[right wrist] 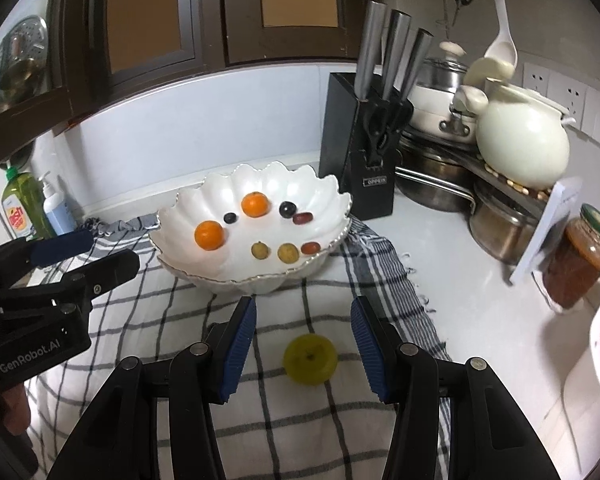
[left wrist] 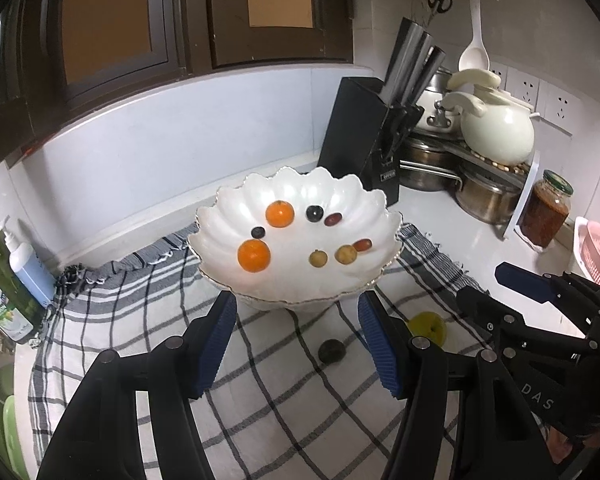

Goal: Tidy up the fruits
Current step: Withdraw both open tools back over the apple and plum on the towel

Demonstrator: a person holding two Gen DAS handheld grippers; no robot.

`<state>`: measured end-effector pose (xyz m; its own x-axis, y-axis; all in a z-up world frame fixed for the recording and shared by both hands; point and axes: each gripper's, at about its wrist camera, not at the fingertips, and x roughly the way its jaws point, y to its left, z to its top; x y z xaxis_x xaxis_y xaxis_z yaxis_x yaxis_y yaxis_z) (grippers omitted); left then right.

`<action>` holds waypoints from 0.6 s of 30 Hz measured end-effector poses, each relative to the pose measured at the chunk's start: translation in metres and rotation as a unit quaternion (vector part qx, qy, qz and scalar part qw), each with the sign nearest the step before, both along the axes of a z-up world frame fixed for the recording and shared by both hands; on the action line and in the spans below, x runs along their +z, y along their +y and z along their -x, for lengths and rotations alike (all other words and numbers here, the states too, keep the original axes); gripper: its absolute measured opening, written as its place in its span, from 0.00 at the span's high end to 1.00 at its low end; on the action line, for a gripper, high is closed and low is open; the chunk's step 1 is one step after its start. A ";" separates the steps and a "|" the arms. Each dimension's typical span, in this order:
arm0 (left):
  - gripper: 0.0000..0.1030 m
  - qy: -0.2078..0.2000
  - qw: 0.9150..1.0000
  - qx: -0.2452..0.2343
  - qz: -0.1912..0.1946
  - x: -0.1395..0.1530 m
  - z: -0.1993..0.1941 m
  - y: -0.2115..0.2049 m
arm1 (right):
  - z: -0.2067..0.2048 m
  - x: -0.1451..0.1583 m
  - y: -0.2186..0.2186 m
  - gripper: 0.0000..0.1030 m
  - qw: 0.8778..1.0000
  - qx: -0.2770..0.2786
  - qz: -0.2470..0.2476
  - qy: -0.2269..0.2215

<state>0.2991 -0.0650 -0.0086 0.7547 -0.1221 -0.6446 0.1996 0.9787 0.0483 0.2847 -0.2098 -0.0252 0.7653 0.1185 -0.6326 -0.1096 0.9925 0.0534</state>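
Note:
A white scalloped bowl [left wrist: 300,196] [right wrist: 204,200] stands on a checked cloth [left wrist: 260,408] [right wrist: 320,420]. It holds two oranges [left wrist: 254,255] [right wrist: 209,235], dark and red grapes [left wrist: 314,213] and small yellow fruits [left wrist: 345,254]. A yellow-green apple [right wrist: 310,358] [left wrist: 430,326] lies on the cloth between the open jaws of my right gripper [right wrist: 303,344]. A dark round fruit [left wrist: 331,351] lies on the cloth in front of my left gripper [left wrist: 298,340], which is open and empty just short of the bowl.
A black knife block [left wrist: 360,136] [right wrist: 360,140] stands behind the bowl. Pots and a white kettle [left wrist: 496,128] fill the right corner, with a sauce jar [right wrist: 578,256] and a pink basket [left wrist: 598,256]. Soap bottles [left wrist: 18,268] stand at the left.

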 end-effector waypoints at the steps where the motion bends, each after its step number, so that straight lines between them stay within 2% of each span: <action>1: 0.39 0.004 1.000 -0.001 0.000 -0.003 0.000 0.000 | 0.000 -0.002 -0.001 0.51 1.000 -0.003 -0.001 0.001; 5: 0.39 0.025 1.000 -0.003 0.002 -0.016 -0.001 0.000 | 0.003 -0.008 -0.003 0.51 1.000 -0.012 -0.005 0.008; 18: 0.39 0.049 0.998 -0.026 0.013 -0.052 0.005 0.000 | 0.017 -0.036 0.002 0.51 0.999 -0.020 0.001 0.025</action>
<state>0.2942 -0.0648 -0.0608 0.6801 -0.1767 -0.7115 0.2526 0.9676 0.0011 0.2680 -0.2083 -0.0613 0.7365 0.0871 -0.6709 -0.0664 0.9962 0.0564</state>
